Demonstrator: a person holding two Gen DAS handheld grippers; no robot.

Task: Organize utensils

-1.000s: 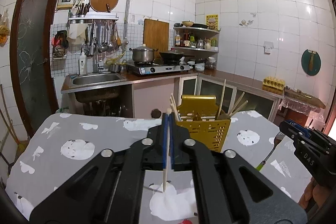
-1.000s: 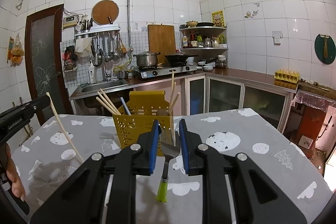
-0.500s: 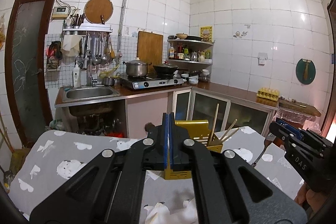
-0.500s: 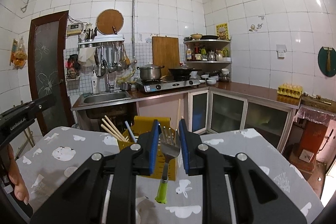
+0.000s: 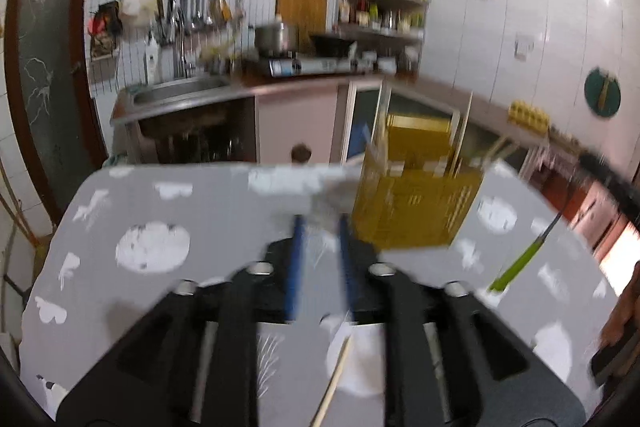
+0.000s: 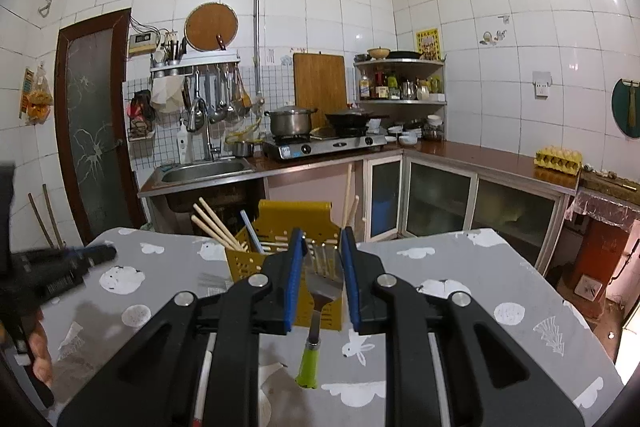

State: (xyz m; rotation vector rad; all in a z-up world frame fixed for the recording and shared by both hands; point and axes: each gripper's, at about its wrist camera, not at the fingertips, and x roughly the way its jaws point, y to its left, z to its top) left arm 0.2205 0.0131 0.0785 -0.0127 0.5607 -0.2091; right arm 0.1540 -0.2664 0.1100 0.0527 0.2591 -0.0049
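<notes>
Yellow perforated plastic utensil basket sits mid-desk on the grey patterned desk, several wooden chopsticks already standing inside. My left tongs are opening with nothing between them, dipping toward one loose wooden chopstick lying on the cloth below. My right tongs are clenched on the green-handled metal fork, just before the basket. I reckon we're well along: fork and stray chopstick left.

Utensil basket stands on the table (chopsticks inside), with the kitchen counter behind it
</notes>
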